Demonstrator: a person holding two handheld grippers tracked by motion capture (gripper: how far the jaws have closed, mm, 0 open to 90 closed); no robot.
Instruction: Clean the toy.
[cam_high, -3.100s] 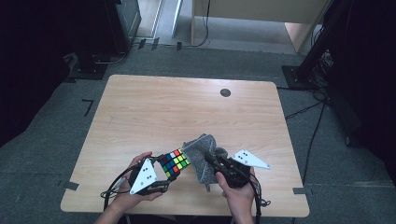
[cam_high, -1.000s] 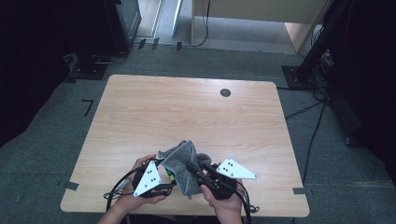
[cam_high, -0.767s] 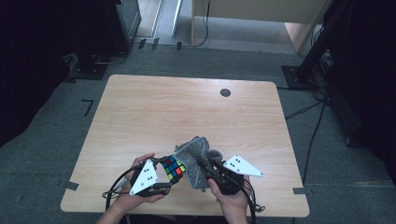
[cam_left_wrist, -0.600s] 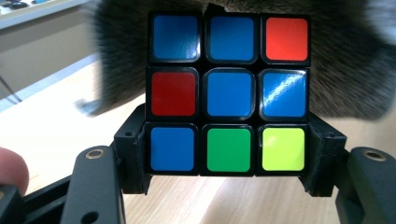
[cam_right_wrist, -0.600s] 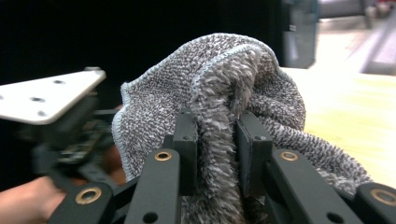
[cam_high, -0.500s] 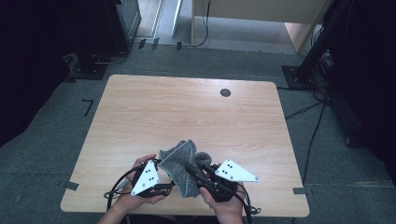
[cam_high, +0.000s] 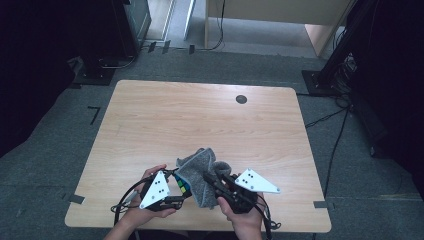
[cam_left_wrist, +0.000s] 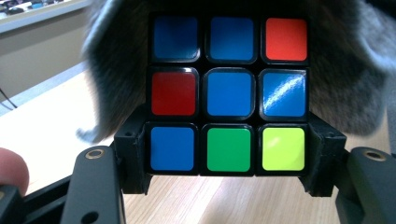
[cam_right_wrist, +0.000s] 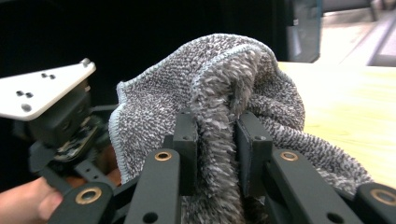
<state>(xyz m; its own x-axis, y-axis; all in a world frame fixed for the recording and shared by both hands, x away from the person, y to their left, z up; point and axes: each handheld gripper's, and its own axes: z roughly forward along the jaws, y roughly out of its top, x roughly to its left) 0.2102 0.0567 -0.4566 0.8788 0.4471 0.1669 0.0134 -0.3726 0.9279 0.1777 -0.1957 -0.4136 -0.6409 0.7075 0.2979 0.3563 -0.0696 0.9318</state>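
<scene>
Left gripper (cam_left_wrist: 229, 186): clenched on puzzle cube (cam_left_wrist: 229, 95), steadying it.
Right gripper (cam_right_wrist: 215, 140): pinching grey cloth (cam_right_wrist: 210, 93), at cube's 3 o'clock, for wiping.

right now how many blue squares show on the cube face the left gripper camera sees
5 on the multicoloured puzzle cube: top left, top middle, centre, middle right and bottom left. Its other faces are hidden there.

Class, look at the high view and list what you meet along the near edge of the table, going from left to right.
Left gripper → puzzle cube → grey cloth → right gripper.
</scene>
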